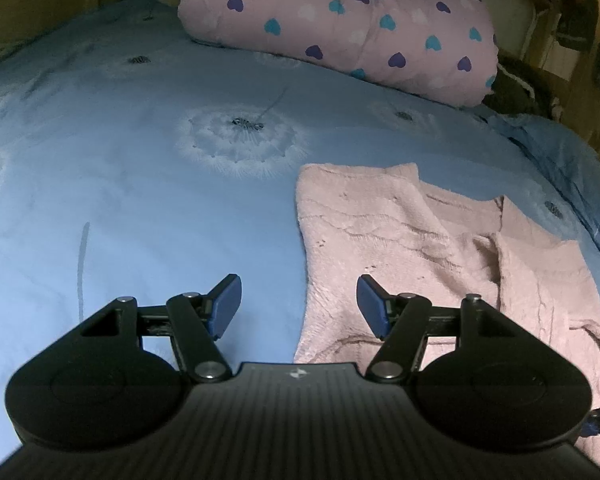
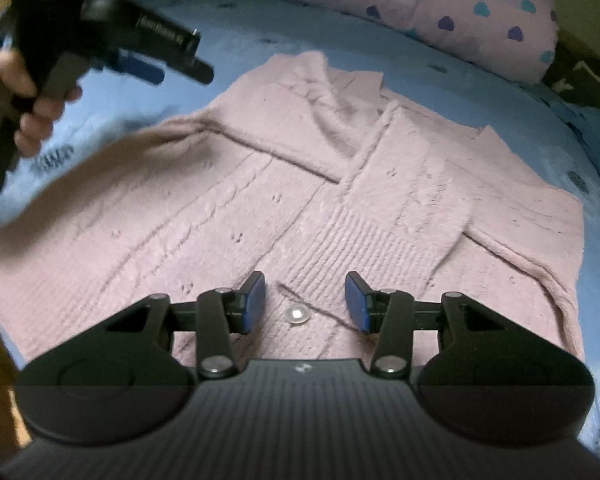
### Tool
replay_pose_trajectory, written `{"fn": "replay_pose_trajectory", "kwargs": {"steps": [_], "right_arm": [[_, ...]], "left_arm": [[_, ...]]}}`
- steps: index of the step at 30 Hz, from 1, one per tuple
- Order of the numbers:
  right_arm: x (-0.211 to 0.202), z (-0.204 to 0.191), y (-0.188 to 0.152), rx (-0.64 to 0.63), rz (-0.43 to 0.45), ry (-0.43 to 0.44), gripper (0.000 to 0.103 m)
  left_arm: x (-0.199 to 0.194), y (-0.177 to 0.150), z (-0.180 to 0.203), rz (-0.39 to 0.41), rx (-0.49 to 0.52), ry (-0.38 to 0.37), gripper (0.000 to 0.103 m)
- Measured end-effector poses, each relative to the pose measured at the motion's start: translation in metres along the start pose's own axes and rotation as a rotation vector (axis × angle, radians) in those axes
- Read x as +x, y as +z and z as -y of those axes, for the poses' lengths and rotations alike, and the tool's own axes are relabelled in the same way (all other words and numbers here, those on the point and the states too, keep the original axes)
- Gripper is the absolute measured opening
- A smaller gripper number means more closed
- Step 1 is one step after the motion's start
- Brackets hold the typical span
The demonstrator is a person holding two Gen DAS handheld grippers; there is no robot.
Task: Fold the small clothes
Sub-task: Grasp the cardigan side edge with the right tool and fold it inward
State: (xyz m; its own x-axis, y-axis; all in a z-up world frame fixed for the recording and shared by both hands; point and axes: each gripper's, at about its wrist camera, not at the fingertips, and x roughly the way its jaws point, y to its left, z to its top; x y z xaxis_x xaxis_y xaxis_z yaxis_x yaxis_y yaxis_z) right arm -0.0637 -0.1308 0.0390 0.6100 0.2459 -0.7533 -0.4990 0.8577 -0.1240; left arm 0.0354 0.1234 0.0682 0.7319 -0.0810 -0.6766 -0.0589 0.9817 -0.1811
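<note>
Hand [image 2: 28, 100]: person's left, at the upper left of the right wrist view, fingers wrapped round the grip of the left hand-held gripper [image 2: 168, 68], which is raised above the bed [image 1: 140, 184] and blurred.
Writing: white lettering on that gripper's body, too blurred to read.
Left hand-held gripper [image 1: 299, 306]: 2 blue pads set wide apart, nothing between them, poised over the sheet at the left edge of the cardigan [image 1: 400, 248].
Right hand-held gripper [image 2: 305, 302]: pads partly apart, gripping nothing, just above the cardigan [image 2: 300, 184] with 1 button [image 2: 297, 314] between them.
Cardigan: pink knit, flat on the blue dandelion-print bed, partly folded, near a heart-print pillow [image 1: 340, 28].
</note>
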Motion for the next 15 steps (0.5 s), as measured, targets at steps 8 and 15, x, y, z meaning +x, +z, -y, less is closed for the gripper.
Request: {"fn": "replay_pose_trajectory", "kwargs": {"steps": [8, 15], "right_arm": [[0.007, 0.01, -0.001, 0.002, 0.033, -0.023, 0.015], [-0.017, 0.04, 0.015, 0.05, 0.118, -0.077, 0.013]], "left_arm": [[0.004, 0.004, 0.013, 0.017, 0.018, -0.018, 0.069], [0.017, 0.016, 0.035, 0.058, 0.044, -0.035, 0.069]]}}
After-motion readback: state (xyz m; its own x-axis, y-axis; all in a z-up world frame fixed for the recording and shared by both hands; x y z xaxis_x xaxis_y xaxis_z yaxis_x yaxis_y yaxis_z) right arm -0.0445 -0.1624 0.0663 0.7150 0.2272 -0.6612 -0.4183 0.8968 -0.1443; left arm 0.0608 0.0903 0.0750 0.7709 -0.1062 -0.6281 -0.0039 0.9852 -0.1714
